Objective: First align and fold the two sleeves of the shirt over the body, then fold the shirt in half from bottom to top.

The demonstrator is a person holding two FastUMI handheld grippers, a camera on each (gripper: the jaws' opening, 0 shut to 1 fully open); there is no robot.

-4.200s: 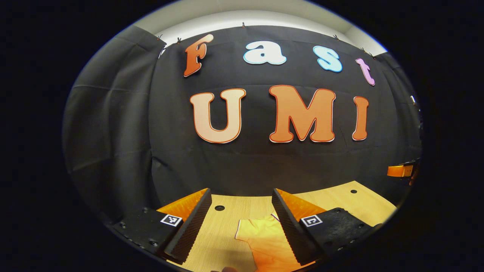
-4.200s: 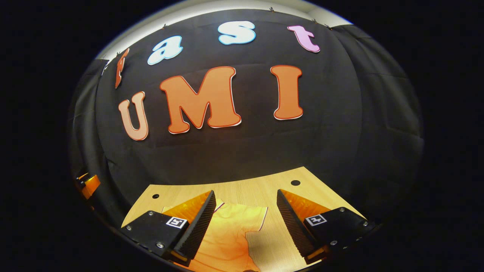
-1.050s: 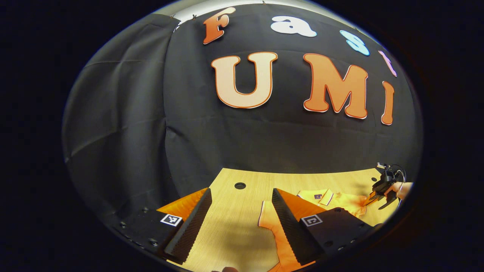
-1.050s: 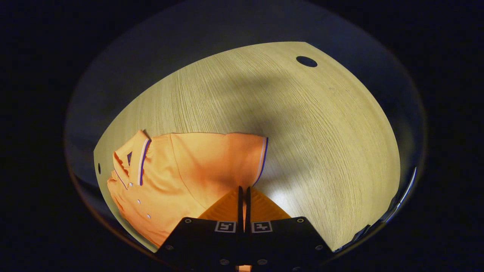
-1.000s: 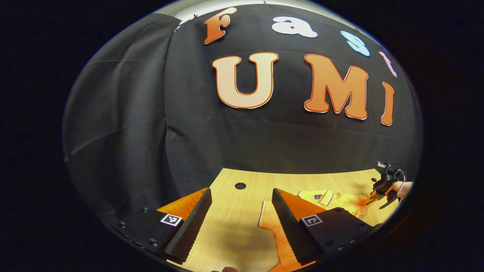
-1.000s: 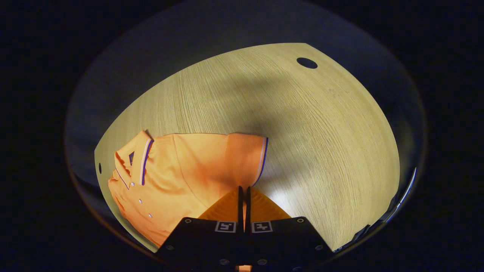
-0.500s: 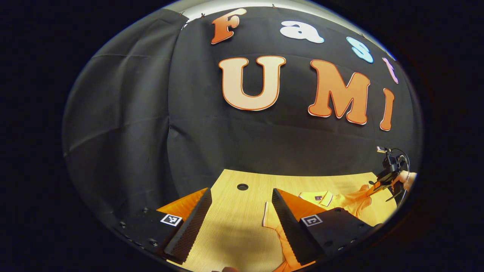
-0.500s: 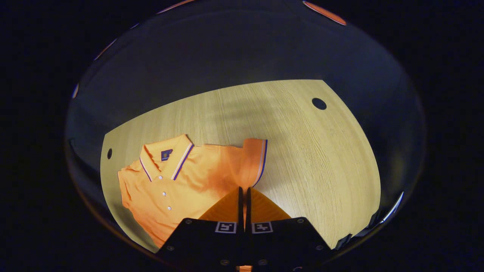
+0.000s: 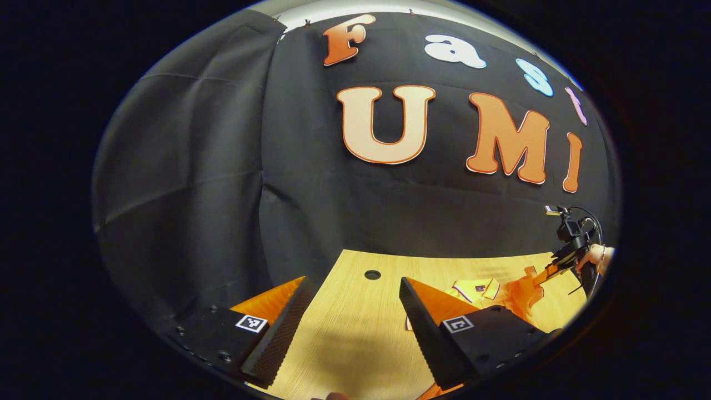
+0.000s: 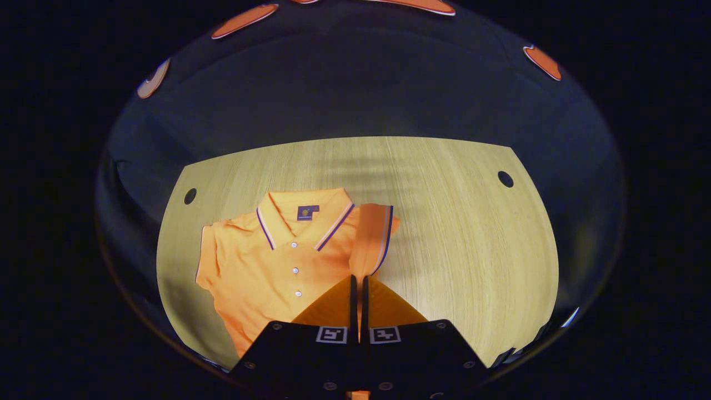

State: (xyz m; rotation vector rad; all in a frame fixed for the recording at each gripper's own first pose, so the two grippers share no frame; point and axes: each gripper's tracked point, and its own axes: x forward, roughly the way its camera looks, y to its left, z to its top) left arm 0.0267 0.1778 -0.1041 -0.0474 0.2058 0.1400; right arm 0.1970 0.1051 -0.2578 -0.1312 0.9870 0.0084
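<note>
An orange polo shirt (image 10: pixel 266 266) with a striped collar (image 10: pixel 303 214) lies face up on the wooden table (image 10: pixel 455 233). My right gripper (image 10: pixel 358 279) is shut on the shirt's striped-cuff sleeve (image 10: pixel 375 233) and holds it lifted, standing up beside the collar. The left gripper view shows that gripper (image 9: pixel 550 270) far right with a hand (image 9: pixel 597 256) behind it, the raised sleeve (image 9: pixel 519 291) hanging from it. My left gripper (image 9: pixel 355 316) is open above bare table to the left of the shirt (image 9: pixel 477 288); its right finger hides the shirt's near edge.
Round holes are set in the tabletop (image 9: pixel 372 274) (image 10: pixel 190 195) (image 10: pixel 505 179). The black cloth wall rises right behind the table's far edge. Bare wood stretches right of the shirt in the right gripper view.
My right gripper has lifted the sleeve off the table and swung it toward the collar. The left gripper stayed open and turned slightly away, so the shirt sits farther right in its view.
</note>
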